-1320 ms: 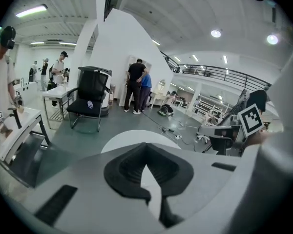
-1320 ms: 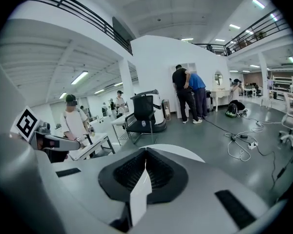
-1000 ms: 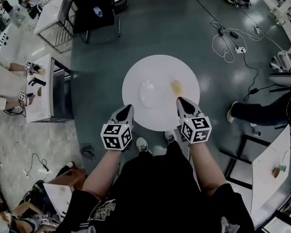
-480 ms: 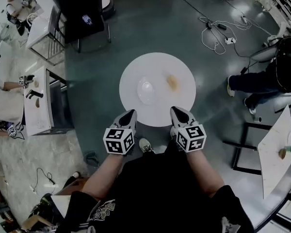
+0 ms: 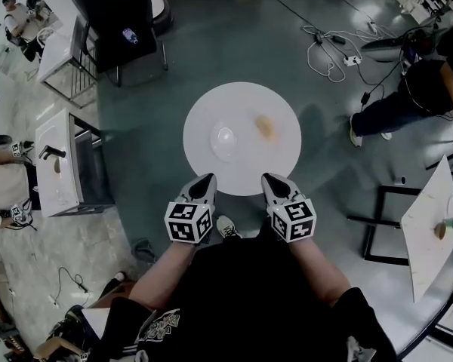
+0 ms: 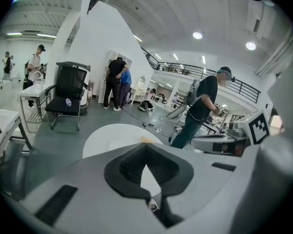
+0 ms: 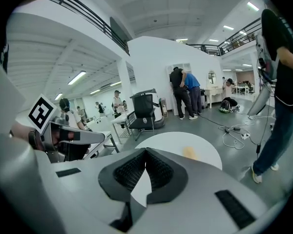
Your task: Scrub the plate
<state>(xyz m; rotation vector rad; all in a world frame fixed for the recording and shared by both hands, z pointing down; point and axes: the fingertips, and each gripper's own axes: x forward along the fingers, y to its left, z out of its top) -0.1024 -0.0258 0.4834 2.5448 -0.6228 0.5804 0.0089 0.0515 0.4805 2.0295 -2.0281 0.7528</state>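
Left claw (image 5: 205, 179) and right claw (image 5: 271, 180), both pressed together and empty, at 6 o'clock of the round surface (image 5: 241, 173).
The white plate (image 5: 225, 139) hardly shows on it; the yellowish lump (image 5: 265, 126) at its 2 o'clock is too small to name.

Round white table (image 5: 245, 173) located at centre of grey floor (image 5: 219, 51). Black office chair (image 5: 119, 19) positioned beyond table, to left. Cables (image 5: 334, 51) laid loose on floor, upper right. White workbench (image 5: 57, 176) set at left edge. Person in dark clothing (image 5: 411, 89) seen at right, near cables.

tan lump (image 5: 265, 126) near the plate (image 5: 225, 140) is too small to identify.
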